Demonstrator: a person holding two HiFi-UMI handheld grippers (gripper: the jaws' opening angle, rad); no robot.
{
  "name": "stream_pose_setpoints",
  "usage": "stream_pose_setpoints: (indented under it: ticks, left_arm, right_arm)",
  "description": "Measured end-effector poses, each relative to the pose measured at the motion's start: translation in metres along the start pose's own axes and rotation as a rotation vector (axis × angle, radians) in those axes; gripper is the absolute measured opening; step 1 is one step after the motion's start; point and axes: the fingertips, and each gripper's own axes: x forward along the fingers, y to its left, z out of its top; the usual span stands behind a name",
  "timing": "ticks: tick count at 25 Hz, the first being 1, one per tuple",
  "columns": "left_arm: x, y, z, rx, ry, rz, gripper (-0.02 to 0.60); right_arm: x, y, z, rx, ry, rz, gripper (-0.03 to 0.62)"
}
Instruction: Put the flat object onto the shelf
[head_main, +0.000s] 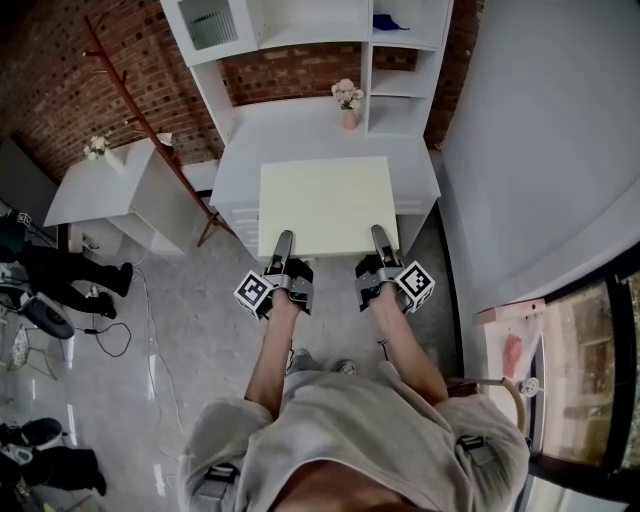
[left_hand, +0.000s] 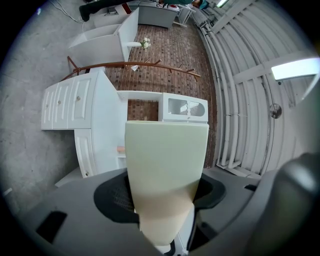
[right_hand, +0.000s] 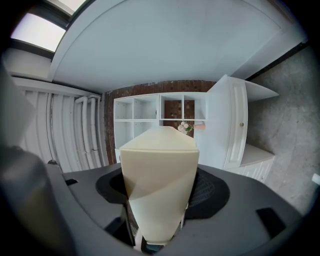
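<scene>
The flat object is a pale yellow-green rectangular board (head_main: 325, 205), held level in front of the person above the front of a white desk (head_main: 320, 130). My left gripper (head_main: 284, 240) is shut on the board's near edge at the left. My right gripper (head_main: 380, 234) is shut on the same edge at the right. In the left gripper view the board (left_hand: 165, 165) runs straight out from between the jaws and hides their tips. The right gripper view shows the board (right_hand: 159, 175) the same way, pointing at the white shelf unit (right_hand: 160, 112).
White cubby shelves (head_main: 400, 60) rise behind the desk, with a blue thing (head_main: 390, 22) in an upper cubby. A flower vase (head_main: 348, 102) stands on the desk's back. A wooden coat rack (head_main: 140, 120) and a white side cabinet (head_main: 110, 190) stand left. A grey wall (head_main: 540, 150) runs along the right.
</scene>
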Motion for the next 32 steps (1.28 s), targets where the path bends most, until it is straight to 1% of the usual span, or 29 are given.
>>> stream_pose_setpoints:
  ticks: [10,15,17,19,21,26,29,32]
  left_arm:
    - [0.01,0.009,0.005,-0.011,-0.012,-0.007,0.282]
    - [0.026,0.033,0.011,-0.01,0.0,0.021,0.282]
    - [0.033,0.039,0.012,-0.023,0.007,0.024,0.282]
    - [0.05,0.037,0.016,-0.028,0.013,0.004,0.282]
    - [0.073,0.039,0.026,-0.031,0.019,0.001,0.282]
    - [0.117,0.059,0.058,-0.024,0.039,0.028,0.282]
    - [0.148,0.049,0.077,-0.032,0.047,-0.008,0.282]
    - [0.175,0.05,0.1,-0.037,0.058,-0.016,0.282]
  right_arm:
    - [0.013,-0.009,0.001,0.002,0.014,-0.01,0.295]
    - [0.028,-0.019,0.01,-0.022,0.004,-0.026,0.295]
    - [0.034,-0.023,0.013,-0.026,-0.005,-0.023,0.295]
    - [0.048,-0.028,0.018,-0.027,-0.012,-0.021,0.295]
    - [0.071,-0.03,0.023,-0.026,-0.018,-0.029,0.295]
    - [0.123,-0.036,0.026,-0.024,-0.032,-0.028,0.295]
    - [0.157,-0.032,0.027,-0.034,-0.041,-0.014,0.295]
    - [0.189,-0.027,0.024,-0.048,-0.05,-0.021,0.295]
